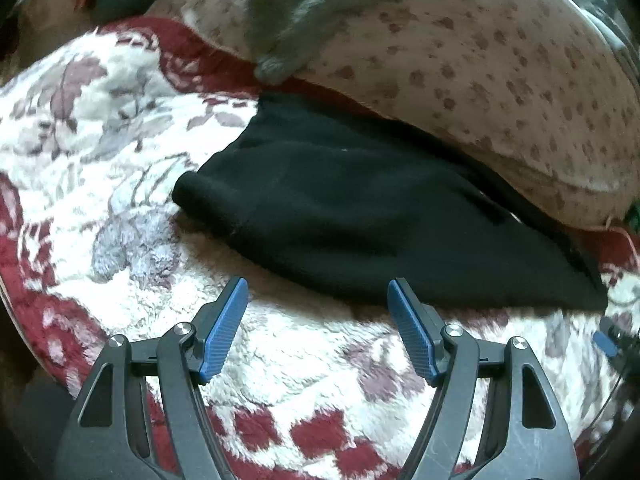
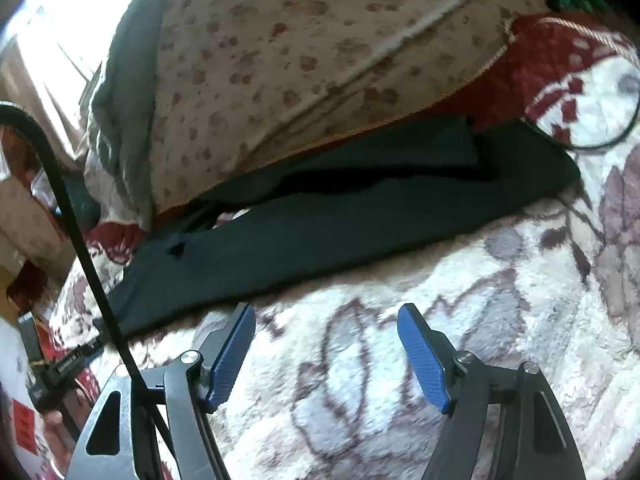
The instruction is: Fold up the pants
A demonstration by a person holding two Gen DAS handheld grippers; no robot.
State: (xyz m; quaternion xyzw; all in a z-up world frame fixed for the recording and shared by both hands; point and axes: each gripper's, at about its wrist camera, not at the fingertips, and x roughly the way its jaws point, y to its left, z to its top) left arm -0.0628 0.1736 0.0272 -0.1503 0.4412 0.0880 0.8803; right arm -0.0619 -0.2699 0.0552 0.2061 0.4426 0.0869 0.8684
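While both claws hang spread wide and hold nothing, left gripper (image 1: 318,294) sits just short of near edge of black pants (image 1: 360,216); right gripper (image 2: 326,320) likewise just short of same garment (image 2: 320,220), black cable (image 2: 72,216) crossing its left side. Pants lie as long flat strip on fluffy white-and-red floral blanket (image 1: 100,128), far edge tucked against cream paw-print cushion (image 1: 500,80). Grey cloth (image 1: 304,12) draped on cushion beyond; thin black loop of wire (image 2: 592,140) on blanket past pants
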